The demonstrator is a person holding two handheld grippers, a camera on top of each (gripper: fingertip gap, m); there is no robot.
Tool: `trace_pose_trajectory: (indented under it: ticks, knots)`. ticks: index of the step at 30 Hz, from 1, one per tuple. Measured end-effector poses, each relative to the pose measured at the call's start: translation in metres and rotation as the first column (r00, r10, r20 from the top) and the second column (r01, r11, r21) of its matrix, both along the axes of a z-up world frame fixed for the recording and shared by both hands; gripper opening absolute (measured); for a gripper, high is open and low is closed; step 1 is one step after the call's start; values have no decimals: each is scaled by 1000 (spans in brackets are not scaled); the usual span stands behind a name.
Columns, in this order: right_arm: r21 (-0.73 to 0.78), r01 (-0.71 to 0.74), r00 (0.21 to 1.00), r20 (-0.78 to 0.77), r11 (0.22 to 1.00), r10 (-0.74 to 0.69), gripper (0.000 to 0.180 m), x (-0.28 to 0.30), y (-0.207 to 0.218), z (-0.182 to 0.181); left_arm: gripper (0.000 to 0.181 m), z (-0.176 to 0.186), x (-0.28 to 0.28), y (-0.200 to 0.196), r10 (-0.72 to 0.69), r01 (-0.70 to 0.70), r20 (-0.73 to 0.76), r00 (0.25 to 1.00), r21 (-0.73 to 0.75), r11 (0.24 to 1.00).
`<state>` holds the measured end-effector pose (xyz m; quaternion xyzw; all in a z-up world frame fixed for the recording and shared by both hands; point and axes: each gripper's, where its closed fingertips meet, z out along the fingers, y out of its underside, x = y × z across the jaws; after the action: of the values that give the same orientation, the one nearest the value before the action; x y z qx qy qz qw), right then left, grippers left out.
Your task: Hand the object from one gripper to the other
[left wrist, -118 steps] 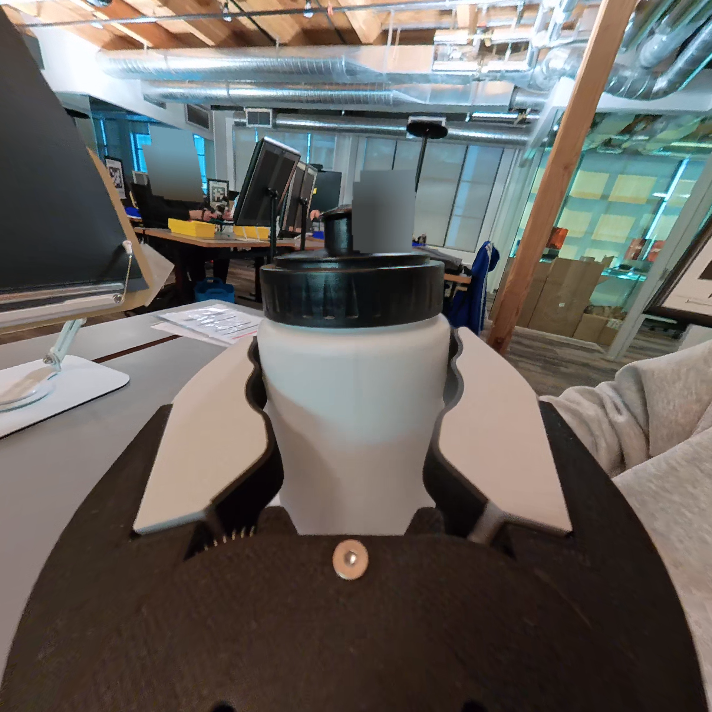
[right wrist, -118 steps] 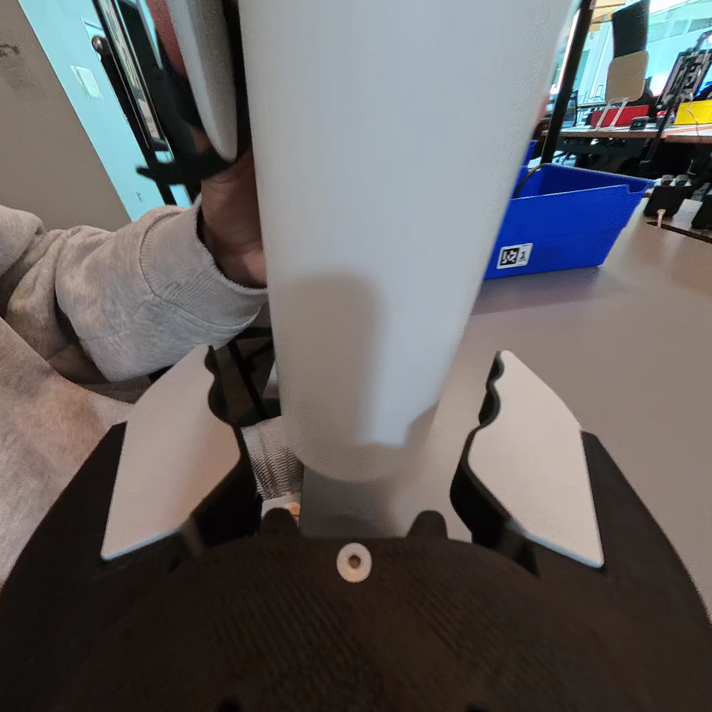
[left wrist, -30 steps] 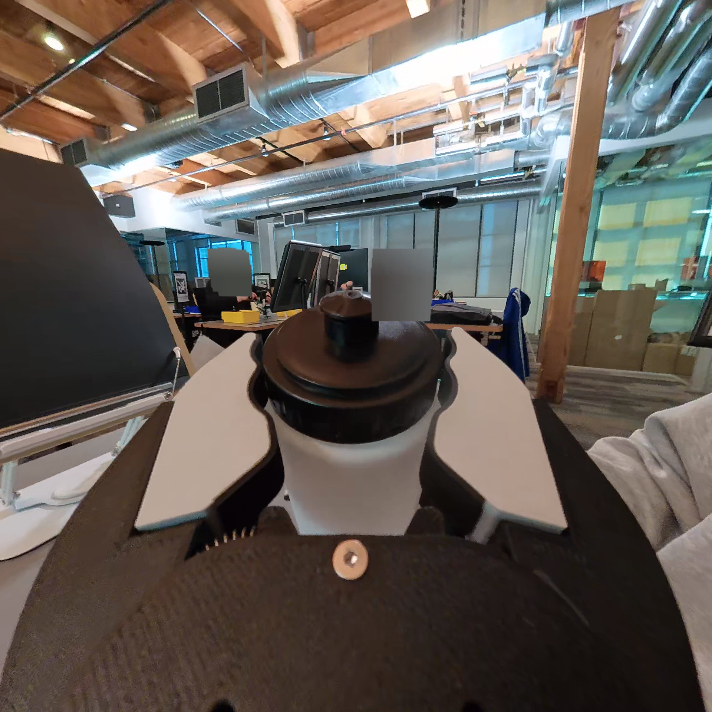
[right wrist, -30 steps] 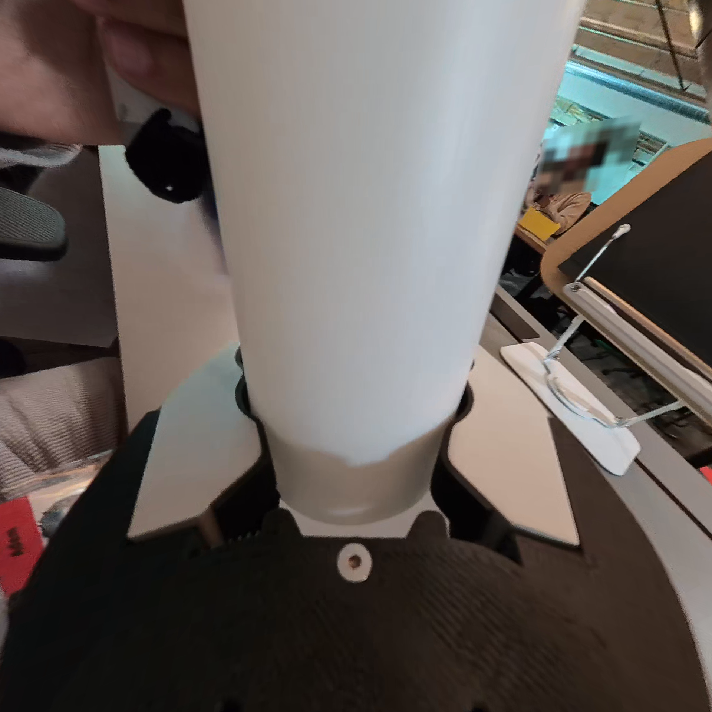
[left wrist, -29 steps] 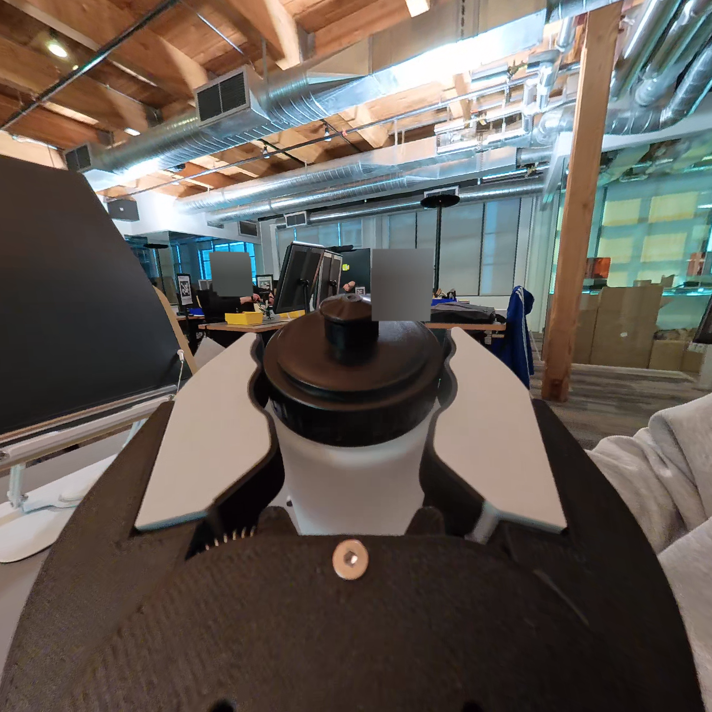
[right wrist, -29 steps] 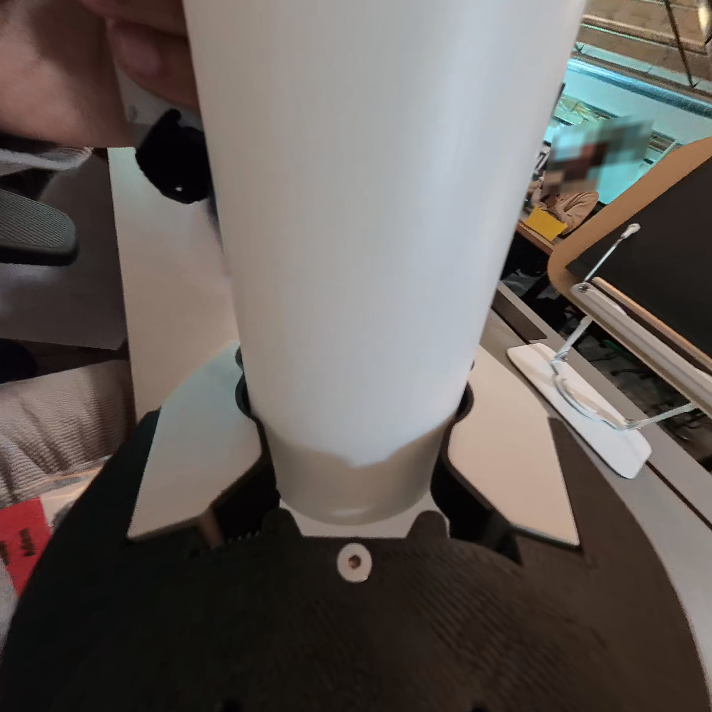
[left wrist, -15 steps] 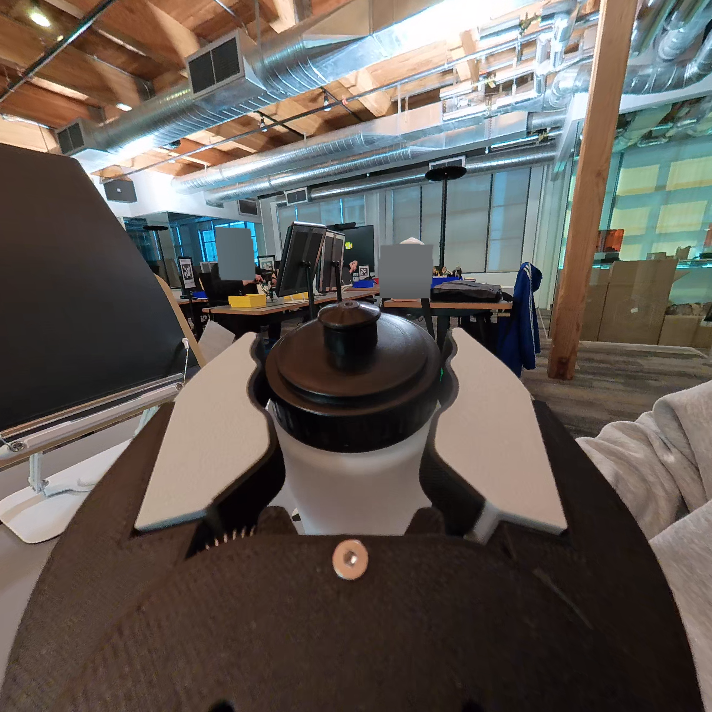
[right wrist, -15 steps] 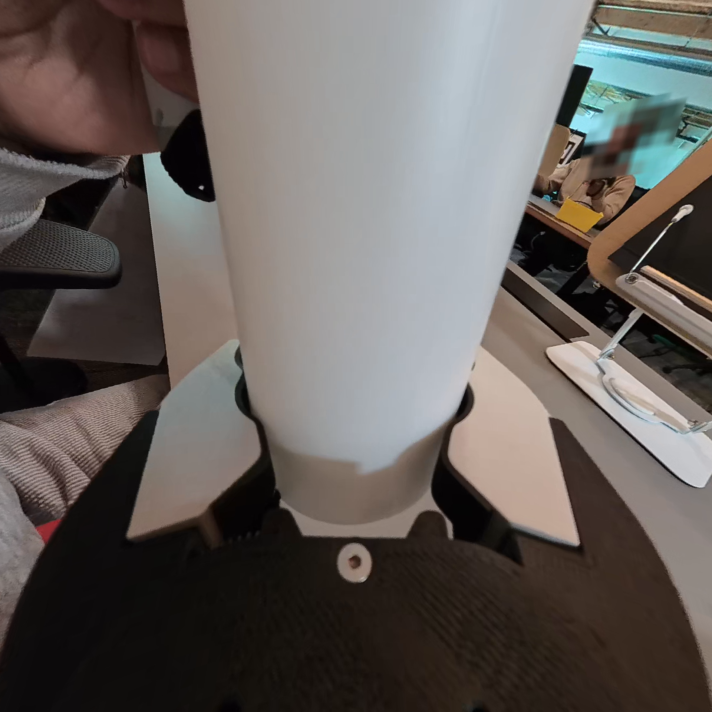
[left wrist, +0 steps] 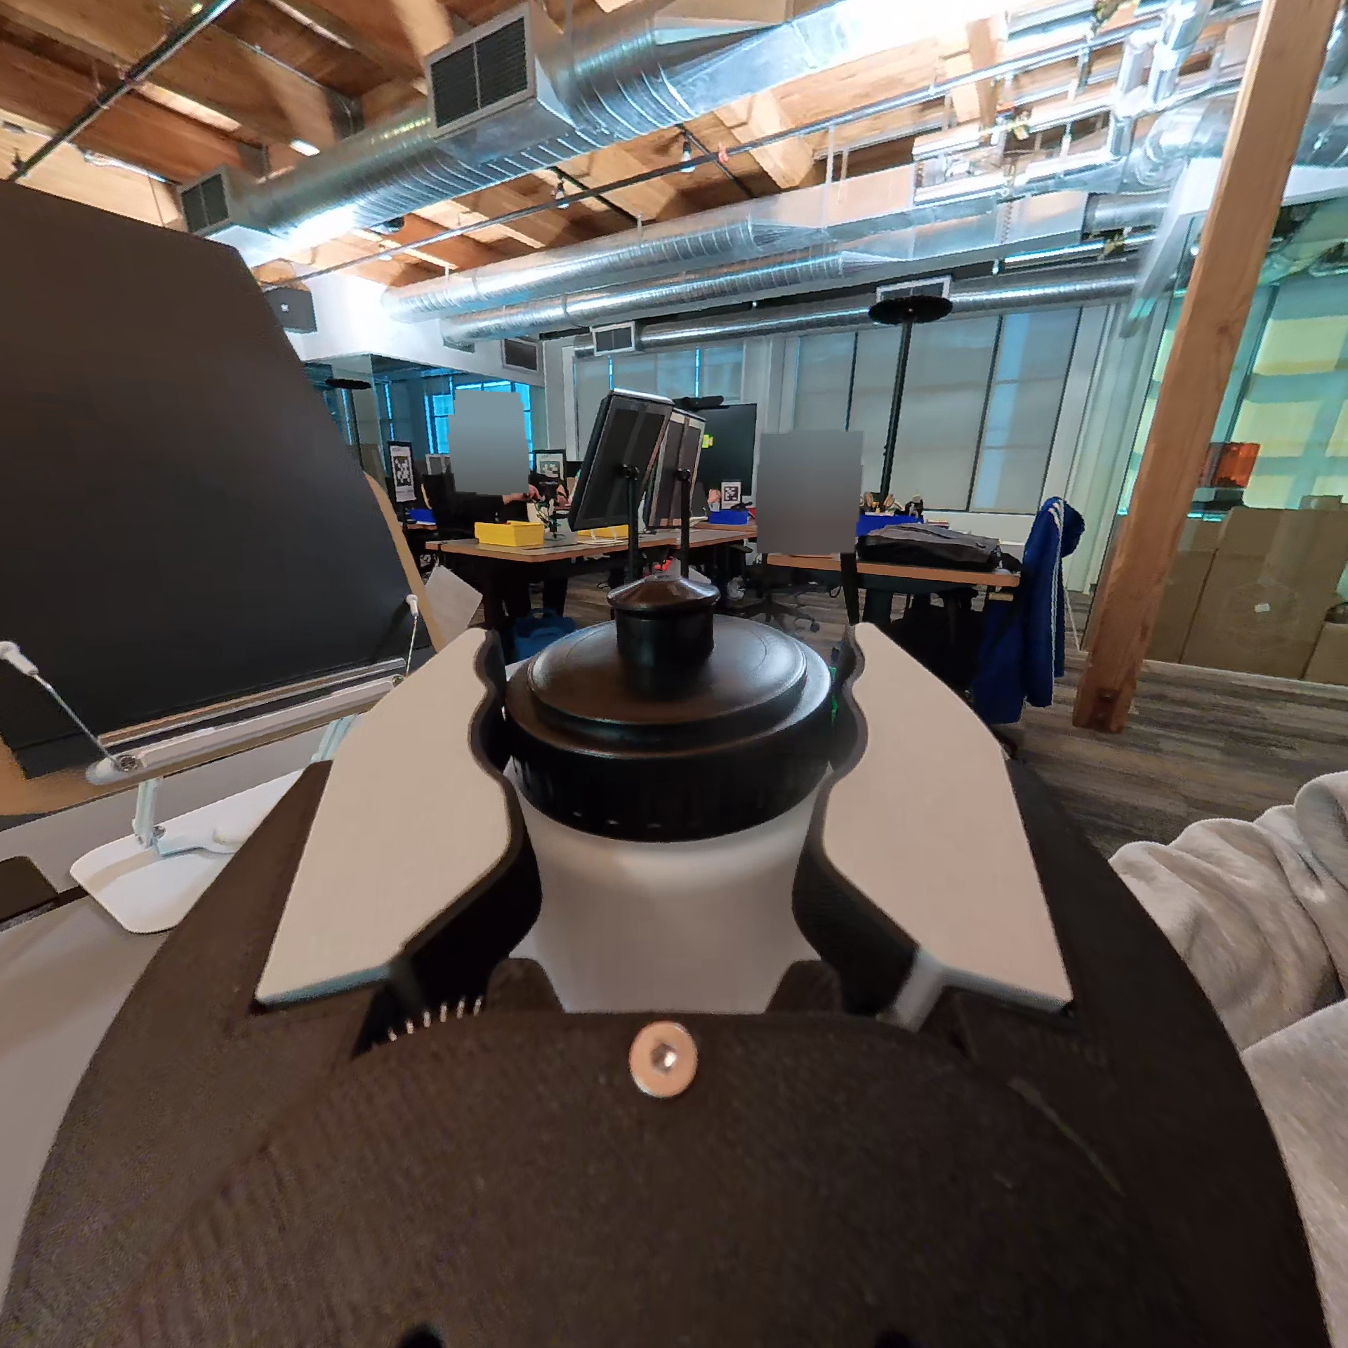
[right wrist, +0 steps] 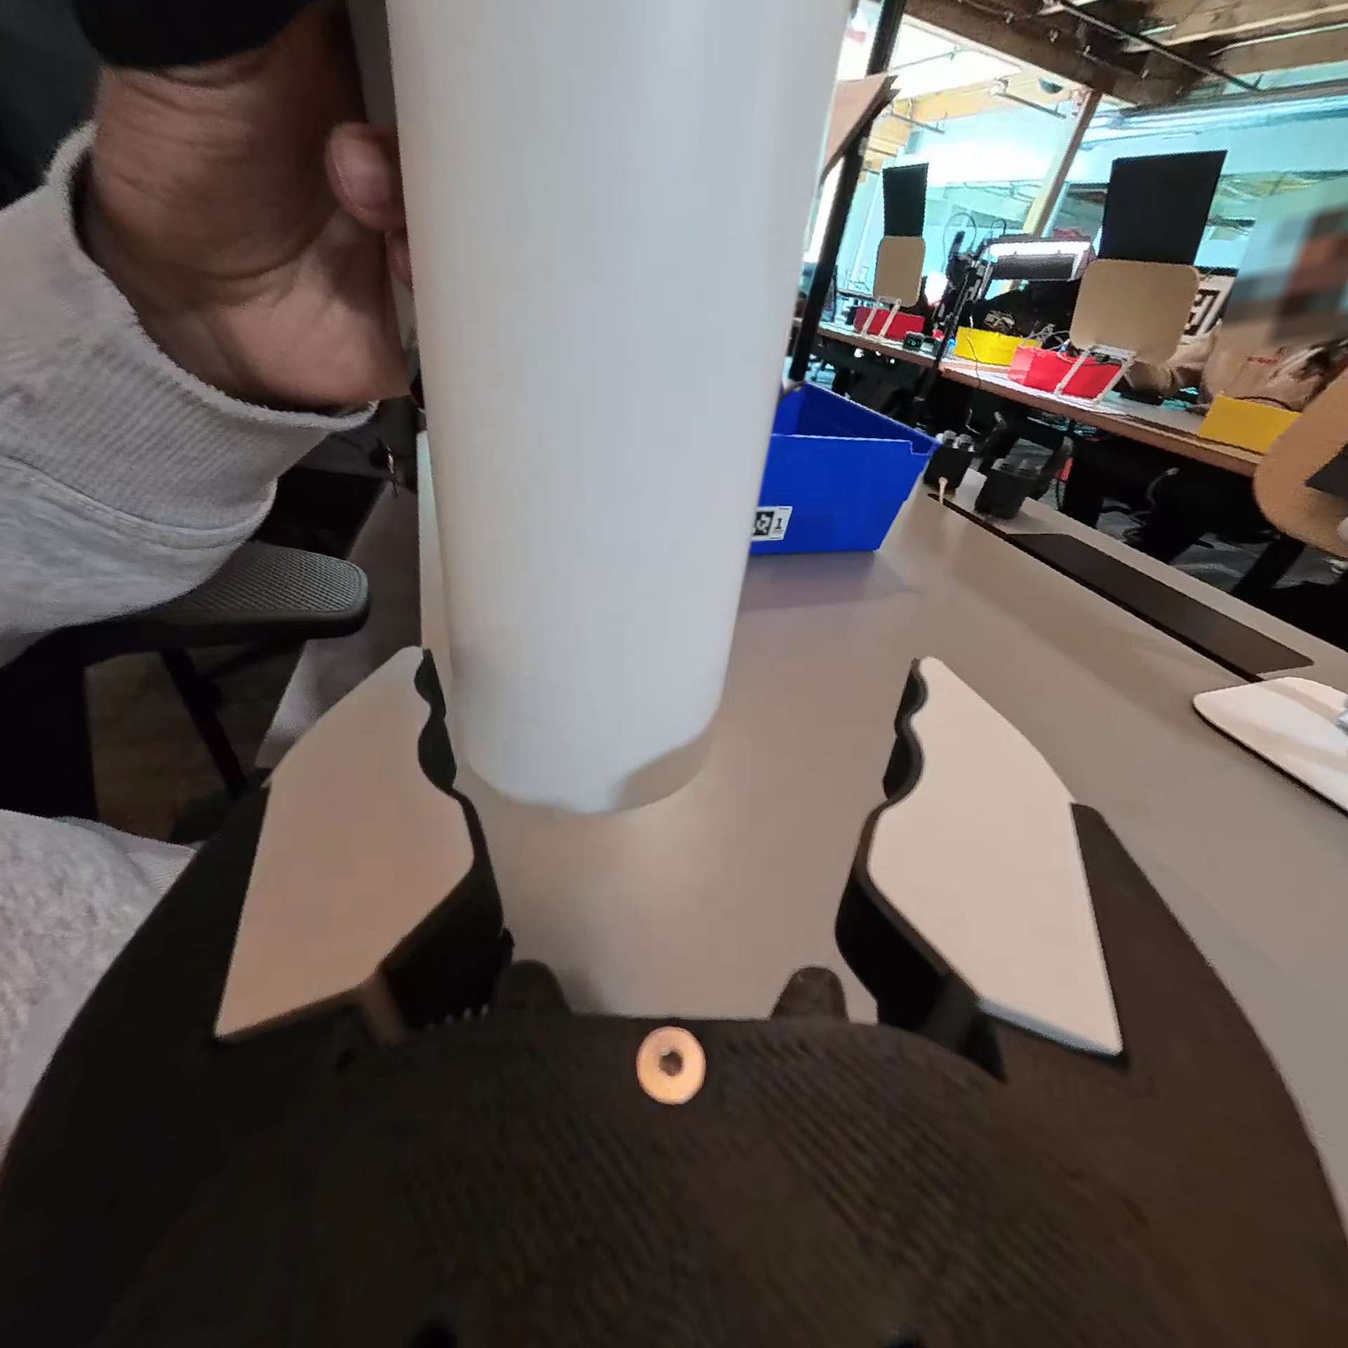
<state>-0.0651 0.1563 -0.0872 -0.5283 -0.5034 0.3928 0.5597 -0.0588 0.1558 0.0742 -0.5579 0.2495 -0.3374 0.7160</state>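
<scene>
Both claws meet the white plastic bottle with black screw cap [left wrist: 667,839]: left claw [left wrist: 667,744] clamped under the cap, right claw [right wrist: 667,737] spread wide around its base, seemingly mid-handover and needing to close.

Above me run silver ducts [left wrist: 656,211] under timber joists. A wooden post [left wrist: 1196,365] rises at two o'clock, tall windows [left wrist: 948,416] at twelve. Desks with dark monitors [left wrist: 620,467] sit ahead. In the right wrist view, a blue bin [right wrist: 839,474] rests on the grey table [right wrist: 1021,656] at one o'clock.
</scene>
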Motion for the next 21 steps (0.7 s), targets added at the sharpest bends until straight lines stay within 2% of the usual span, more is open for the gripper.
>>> trace_pose_trajectory:
  ticks: [4, 10, 15, 21]
  knots:
    - [-38, -47, 998, -46, 998, 45, 118, 1, -4, 5, 89, -2, -4, 3, -2, 2, -14, 1000, -26, 1000]
    - [-78, -106, 987, -130, 991, 95, 117, 3, -10, 17, 88, -15, 0, 7, -15, 7, -114, 993, -66, 998]
    - [-156, -156, 966, -231, 975, 118, 110, 10, -10, 32, 88, -26, 11, 8, -52, 40, -123, 991, -96, 995]
    - [-148, -183, 953, -269, 972, 138, 99, 18, -10, 42, 88, -44, 29, 8, -115, 97, -127, 985, -135, 986]
